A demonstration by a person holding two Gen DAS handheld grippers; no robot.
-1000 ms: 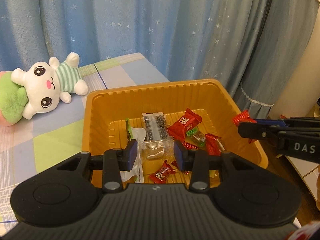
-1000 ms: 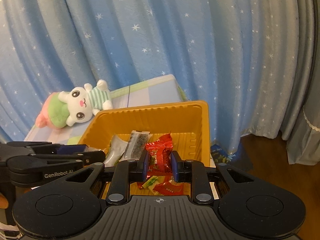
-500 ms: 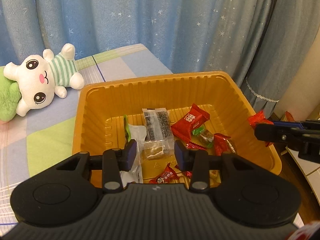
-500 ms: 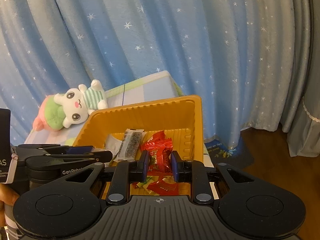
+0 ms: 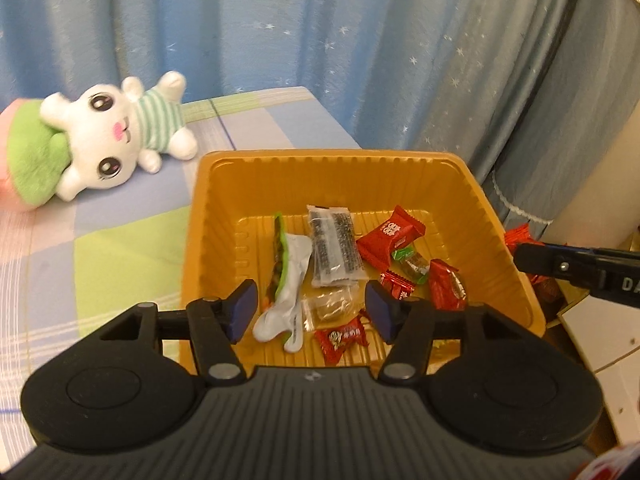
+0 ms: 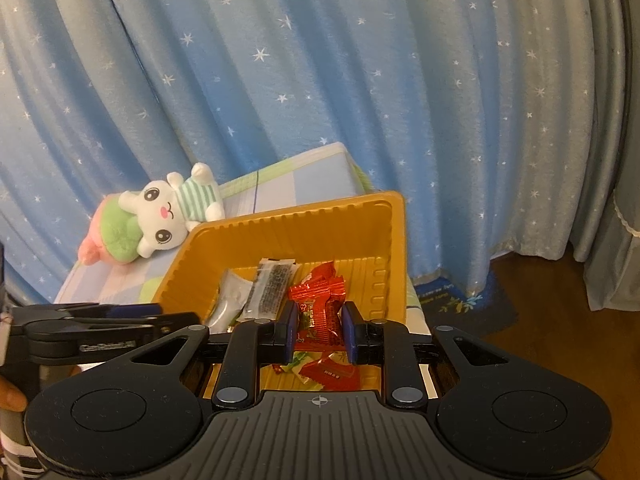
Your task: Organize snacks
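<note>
Orange tray (image 5: pixel 332 184) holds the sorted snacks | my left gripper (image 5: pixel 312 312) has spread wider, empty, over it | my right gripper (image 6: pixel 318 330) keeps its red candy (image 6: pixel 318 312) clamped beside the tray's rim | drop pending

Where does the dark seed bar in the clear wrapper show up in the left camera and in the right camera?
Left wrist view: the seed bar lies mid-picture on the tray floor, just beyond the open left claw.
Right wrist view: the seed bar is left of centre, beside the red candy held in the right claw.
Shared landmark: the orange tray.
</note>
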